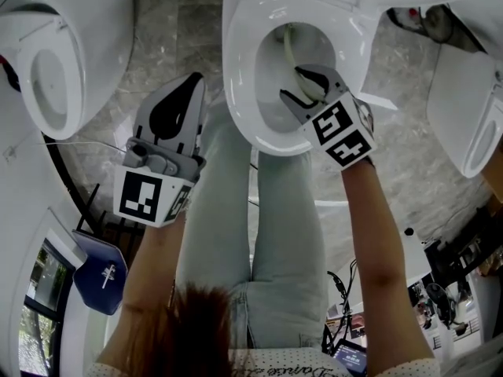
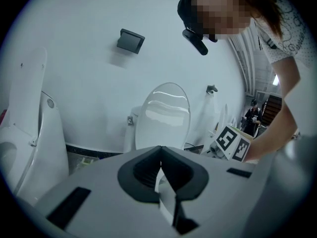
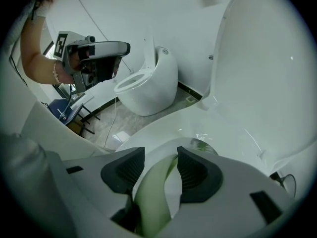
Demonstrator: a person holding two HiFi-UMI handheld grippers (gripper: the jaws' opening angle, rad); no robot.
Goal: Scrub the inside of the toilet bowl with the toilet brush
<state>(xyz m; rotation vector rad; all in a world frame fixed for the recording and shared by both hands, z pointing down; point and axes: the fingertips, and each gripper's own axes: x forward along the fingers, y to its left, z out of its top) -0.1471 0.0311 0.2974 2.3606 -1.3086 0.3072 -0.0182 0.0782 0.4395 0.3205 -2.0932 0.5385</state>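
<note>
The white toilet bowl (image 1: 240, 93) stands open below the person. The left gripper (image 1: 189, 93) hangs beside its rim, jaws together and empty. The right gripper's (image 1: 305, 87) jaws clamp the pale green toilet brush (image 3: 151, 192). Its handle slants down into the bowl, head toward the back.

Grey marbled floor (image 1: 157, 30), white wall (image 2: 89, 83), perhaps blue chair (image 1: 98, 277).
</note>
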